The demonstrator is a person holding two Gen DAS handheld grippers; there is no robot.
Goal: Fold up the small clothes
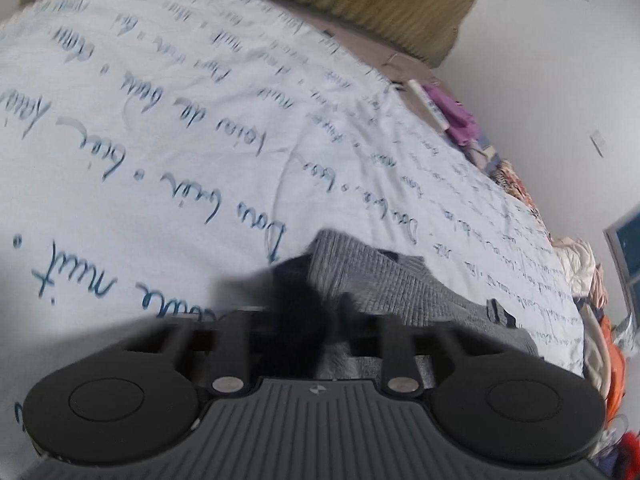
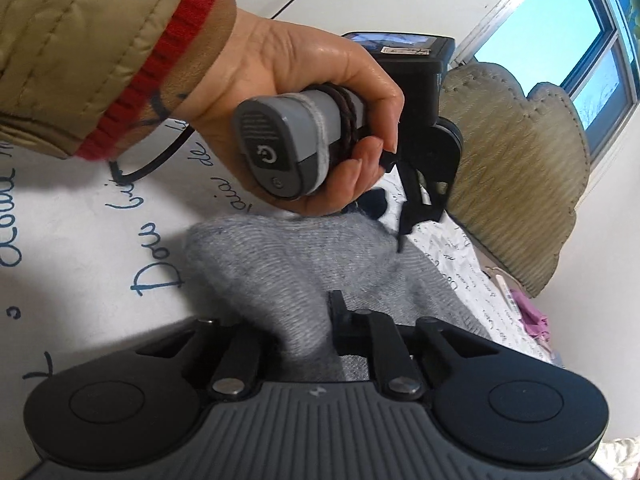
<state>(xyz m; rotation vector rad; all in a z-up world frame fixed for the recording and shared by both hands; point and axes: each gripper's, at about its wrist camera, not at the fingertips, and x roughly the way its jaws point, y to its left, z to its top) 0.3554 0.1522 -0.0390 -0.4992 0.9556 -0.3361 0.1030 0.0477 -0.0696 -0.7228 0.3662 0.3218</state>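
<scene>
Right now your left gripper [image 1: 316, 312] sits low over the bed, its fingers drawn close with a dark navy fold of the gray knit garment [image 1: 400, 284] pinched between them. Your right gripper [image 2: 308, 320] is likewise clamped on a bunched ridge of that same garment [image 2: 280, 256], cloth rising between the fingers. Garment lies on the white bedsheet [image 1: 160, 140] printed with blue script, near your end of the bed. From the right wrist view, your left hand [image 2: 304, 92] wraps the gray handle of the other tool, red cuff and tan sleeve behind it. Olive pillow [image 2: 516, 184] at the headboard end; window [image 2: 580, 32] beyond; a pile of mixed clothes [image 1: 584, 276] along the sheet's far edge.
</scene>
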